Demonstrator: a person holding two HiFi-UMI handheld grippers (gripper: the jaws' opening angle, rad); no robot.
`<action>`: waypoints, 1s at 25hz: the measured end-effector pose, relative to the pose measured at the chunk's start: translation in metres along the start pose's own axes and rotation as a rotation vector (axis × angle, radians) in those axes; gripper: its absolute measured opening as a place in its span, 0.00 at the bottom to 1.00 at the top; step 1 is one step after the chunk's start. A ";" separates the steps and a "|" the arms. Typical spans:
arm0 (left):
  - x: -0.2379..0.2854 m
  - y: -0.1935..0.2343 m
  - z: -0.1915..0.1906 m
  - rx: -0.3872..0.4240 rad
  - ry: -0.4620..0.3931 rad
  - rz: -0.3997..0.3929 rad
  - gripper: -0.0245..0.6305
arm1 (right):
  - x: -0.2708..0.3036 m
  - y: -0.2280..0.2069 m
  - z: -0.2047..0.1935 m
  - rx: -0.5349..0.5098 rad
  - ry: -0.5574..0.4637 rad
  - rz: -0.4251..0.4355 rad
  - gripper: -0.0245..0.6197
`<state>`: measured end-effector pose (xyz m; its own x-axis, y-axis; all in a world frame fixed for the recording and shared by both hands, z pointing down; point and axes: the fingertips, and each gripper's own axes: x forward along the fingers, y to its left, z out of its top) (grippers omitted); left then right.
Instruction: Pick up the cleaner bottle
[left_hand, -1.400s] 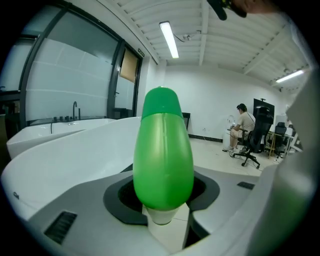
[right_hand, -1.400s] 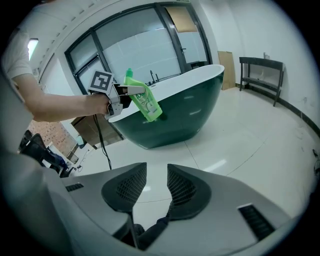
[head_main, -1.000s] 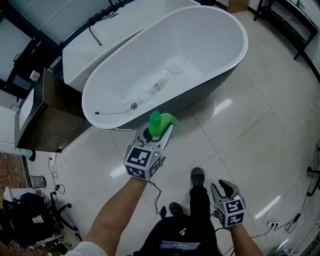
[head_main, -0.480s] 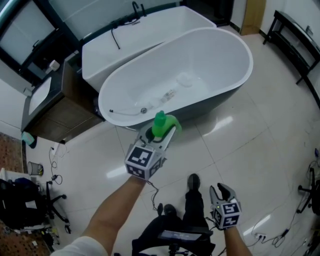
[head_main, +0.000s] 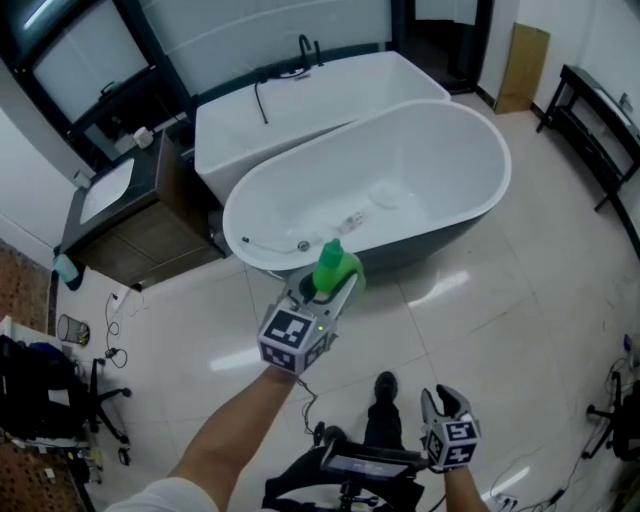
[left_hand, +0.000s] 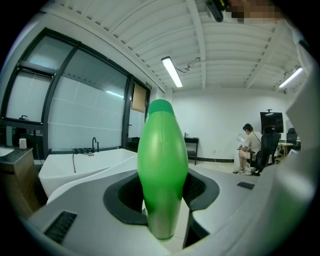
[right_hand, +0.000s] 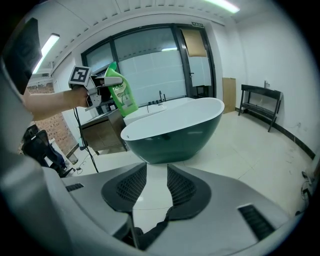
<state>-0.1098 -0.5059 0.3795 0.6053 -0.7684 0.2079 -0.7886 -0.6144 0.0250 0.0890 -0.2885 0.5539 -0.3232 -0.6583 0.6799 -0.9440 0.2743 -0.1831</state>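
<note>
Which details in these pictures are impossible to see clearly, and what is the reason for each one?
- Cleaner bottle: its label is too small to read in the right gripper view, and the left gripper view shows only plain green.
- The bottle's lower part: hidden behind the left hand-held gripper in the head view.
- Small things lying in the bathtub: too small to identify in the head view.

This looks like a lab or office hall set up as a bathroom display, not a home. A freestanding oval bathtub (head_main: 503, 165) stands loose on a glossy tiled floor (head_main: 520, 290), just beside a rectangular white tub (head_main: 330, 85) with a black tap (head_main: 305, 47). A wooden vanity cabinet (head_main: 150, 225) stands to their left. Strip lights (left_hand: 171, 71) hang from a ribbed ceiling beside a tall glazed partition (left_hand: 75, 105). Cables (head_main: 110, 320) trail over the floor, and far off a person (left_hand: 248, 148) sits near an office chair (left_hand: 268, 145) and a monitor (left_hand: 271, 121).
</note>
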 end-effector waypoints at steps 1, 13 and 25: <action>-0.003 0.000 0.003 -0.006 -0.002 0.007 0.29 | -0.003 0.000 0.002 0.002 -0.003 0.003 0.25; -0.029 0.007 0.035 0.014 -0.016 0.045 0.29 | -0.015 0.004 0.034 -0.018 -0.037 0.036 0.25; -0.044 0.010 0.065 -0.025 -0.069 0.043 0.29 | -0.024 0.020 0.057 -0.059 -0.076 0.058 0.25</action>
<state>-0.1372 -0.4896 0.3071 0.5762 -0.8050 0.1413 -0.8159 -0.5767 0.0419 0.0744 -0.3070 0.4933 -0.3837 -0.6904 0.6132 -0.9186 0.3534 -0.1769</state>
